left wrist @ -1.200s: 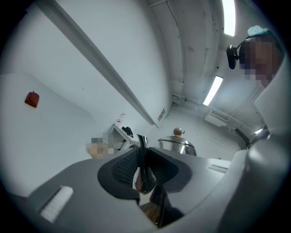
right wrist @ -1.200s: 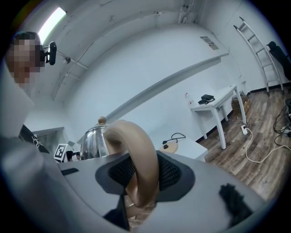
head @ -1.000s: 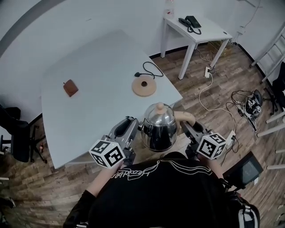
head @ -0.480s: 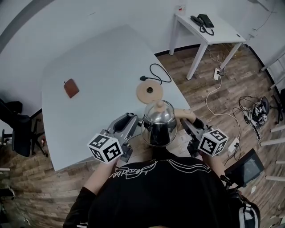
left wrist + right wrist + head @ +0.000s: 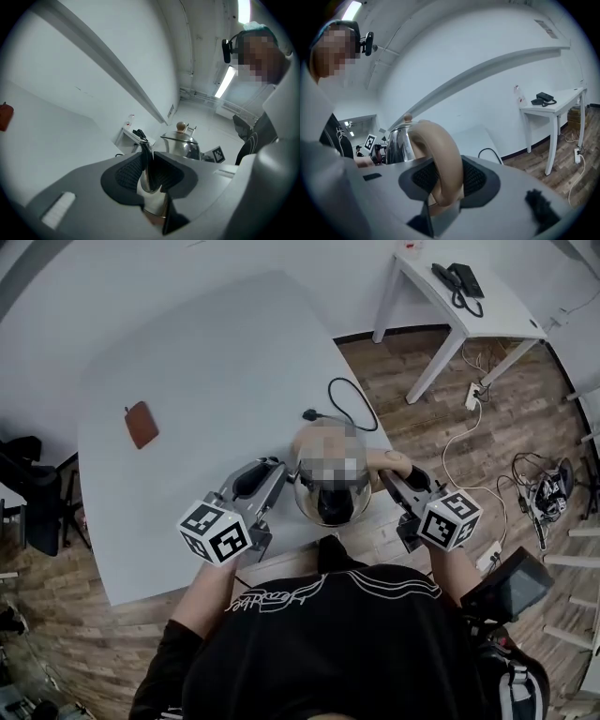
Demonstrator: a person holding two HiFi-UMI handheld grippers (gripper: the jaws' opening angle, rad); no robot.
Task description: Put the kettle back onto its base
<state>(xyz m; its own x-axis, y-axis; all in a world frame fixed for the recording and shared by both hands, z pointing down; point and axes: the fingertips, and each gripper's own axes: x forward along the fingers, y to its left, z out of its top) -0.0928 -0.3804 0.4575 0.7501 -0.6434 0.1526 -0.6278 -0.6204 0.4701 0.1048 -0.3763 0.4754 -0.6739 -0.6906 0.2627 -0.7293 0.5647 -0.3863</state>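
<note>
A steel kettle (image 5: pixel 328 504) with a tan handle (image 5: pixel 387 461) hangs between both grippers over the near right part of the white table (image 5: pixel 187 362). My left gripper (image 5: pixel 284 474) is shut on its thin spout (image 5: pixel 146 166), with the kettle body (image 5: pixel 180 143) just beyond. My right gripper (image 5: pixel 391 482) is shut on the looped handle (image 5: pixel 440 154), which fills the jaws. The round wooden base (image 5: pixel 301 438) is mostly hidden behind the kettle and a mosaic patch. Its black cord (image 5: pixel 349 401) loops away behind it.
A brown wallet (image 5: pixel 142 424) lies at the table's far left. A small white side table (image 5: pixel 487 306) with a black phone (image 5: pixel 459 279) stands at the back right. Cables and a power strip (image 5: pixel 474 396) lie on the wood floor. A dark chair (image 5: pixel 26 498) sits at the left.
Both grippers carried the kettle forward over the table edge. The base, earlier well clear beyond the kettle, now lies almost wholly behind it.
</note>
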